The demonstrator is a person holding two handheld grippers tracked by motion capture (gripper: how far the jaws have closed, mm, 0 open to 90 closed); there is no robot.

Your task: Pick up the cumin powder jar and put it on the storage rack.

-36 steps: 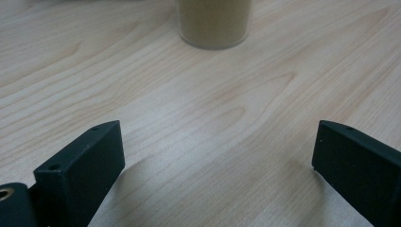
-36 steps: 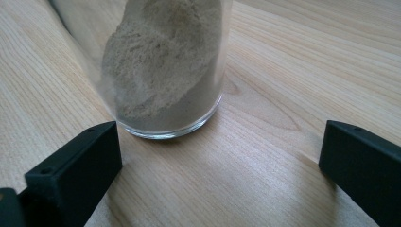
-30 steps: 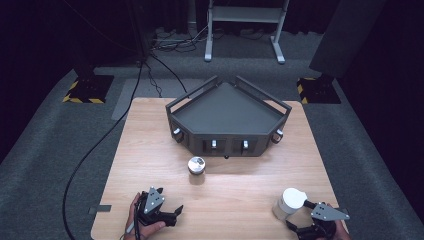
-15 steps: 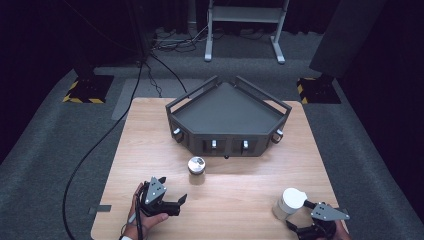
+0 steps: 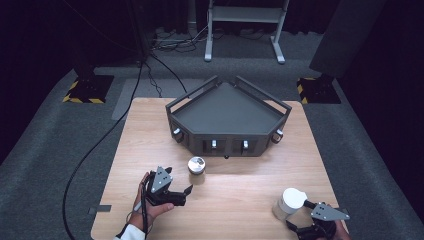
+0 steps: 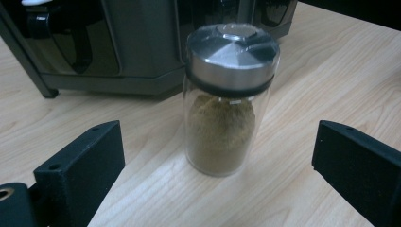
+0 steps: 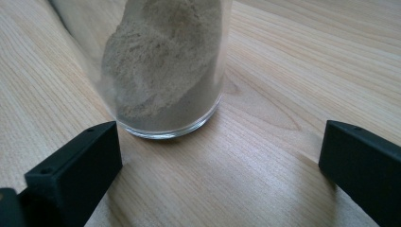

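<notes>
Black jaws of the left gripper [image 5: 176, 192] stand wide apart, released and grasping nothing; in the left gripper view they frame a glass spice jar [image 6: 227, 99] that stands upright ahead of them, apart from both jaws. That jar holds brownish powder and wears a faceted silver lid with a dark ring under it. From the high view the same jar [image 5: 196, 165] sits on the wooden table [image 5: 240, 200], just beyond the gripper's tips and near the front of the dark angular rack [image 5: 227, 117], whose front face carries several small knobs.

At the near right corner, the right gripper [image 5: 305, 220] is also spread open and empty. Its own view shows a second glass jar [image 7: 163, 66], filled with pale grey-beige powder, standing upright on the wood just beyond the jaws and nearer the left one; I cannot tell whether they touch. Seen from above, this jar [image 5: 289, 202] has a white lid and stands well apart from the first jar.
</notes>
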